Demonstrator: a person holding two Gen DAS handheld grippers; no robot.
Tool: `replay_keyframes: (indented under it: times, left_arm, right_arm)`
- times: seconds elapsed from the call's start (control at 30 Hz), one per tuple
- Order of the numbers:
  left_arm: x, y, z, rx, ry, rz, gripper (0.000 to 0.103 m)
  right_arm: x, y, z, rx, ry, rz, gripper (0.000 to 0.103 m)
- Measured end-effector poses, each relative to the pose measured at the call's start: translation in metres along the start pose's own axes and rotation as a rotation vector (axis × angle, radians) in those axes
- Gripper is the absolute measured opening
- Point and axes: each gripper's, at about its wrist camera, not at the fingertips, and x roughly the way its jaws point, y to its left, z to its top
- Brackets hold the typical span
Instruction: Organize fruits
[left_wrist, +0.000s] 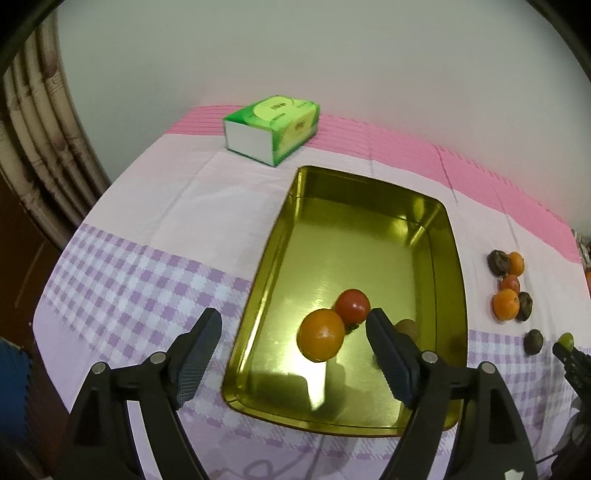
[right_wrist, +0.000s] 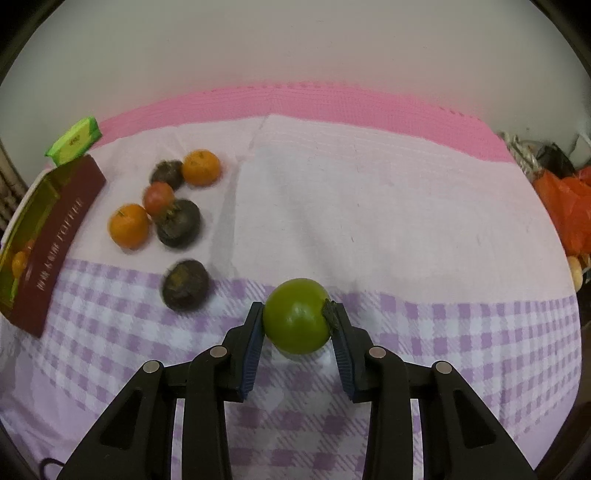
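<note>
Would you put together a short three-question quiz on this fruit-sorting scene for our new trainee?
1. True or false: the right gripper is shut on the green fruit.
2. Which lies in the gold tray? A) an orange and a red fruit B) the tissue box
3. Fill in: the left gripper is ____.

Key: 1 true; 2 A; 3 open.

You are working over a table (right_wrist: 369, 206) wearing a pink, white and lilac-checked cloth, backed by a plain pale wall (left_wrist: 295, 55); patterned curtains (left_wrist: 40, 122) are hanging at your left.
</note>
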Motion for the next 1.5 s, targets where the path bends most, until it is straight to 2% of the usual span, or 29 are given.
replay_keyframes:
  times: [0.13, 0.23, 0.4, 0.5, 0.6, 0.8, 1.1, 1.5]
  left_arm:
    - [-0.013, 0.012, 0.003, -0.045, -0.038, -0.004, 0.084]
    - [-0.021, 0.019, 0.004, -0.056, -0.067, 0.016, 0.085]
    - [-0.034, 0.033, 0.004, -0.103, -0.092, 0.026, 0.086]
    - [-0.041, 0.045, 0.001, -0.143, -0.113, 0.075, 0.086]
    - [-0.045, 0.055, -0.001, -0.181, -0.121, 0.096, 0.089]
    - [-0.034, 0.069, -0.004, -0.235, -0.092, 0.128, 0.092]
    - [-0.027, 0.067, -0.007, -0.233, -0.074, 0.149, 0.092]
    - [-0.019, 0.067, -0.010, -0.233, -0.036, 0.135, 0.092]
  right_arm:
    - [-0.016, 0.025, 0.014, -0.059, -0.036, 0.040, 0.037]
    - [-0.026, 0.058, 0.026, -0.128, -0.061, 0.100, 0.037]
    - [-0.037, 0.131, 0.039, -0.249, -0.075, 0.242, 0.037]
    - [-0.036, 0.172, 0.041, -0.307, -0.063, 0.323, 0.037]
    - [-0.033, 0.210, 0.038, -0.379, -0.048, 0.365, 0.037]
    - [-0.023, 0.255, 0.030, -0.468, -0.011, 0.391, 0.037]
    - [0.000, 0.281, 0.034, -0.512, 0.022, 0.393, 0.037]
    - [0.021, 0.308, 0.041, -0.545, 0.044, 0.390, 0.037]
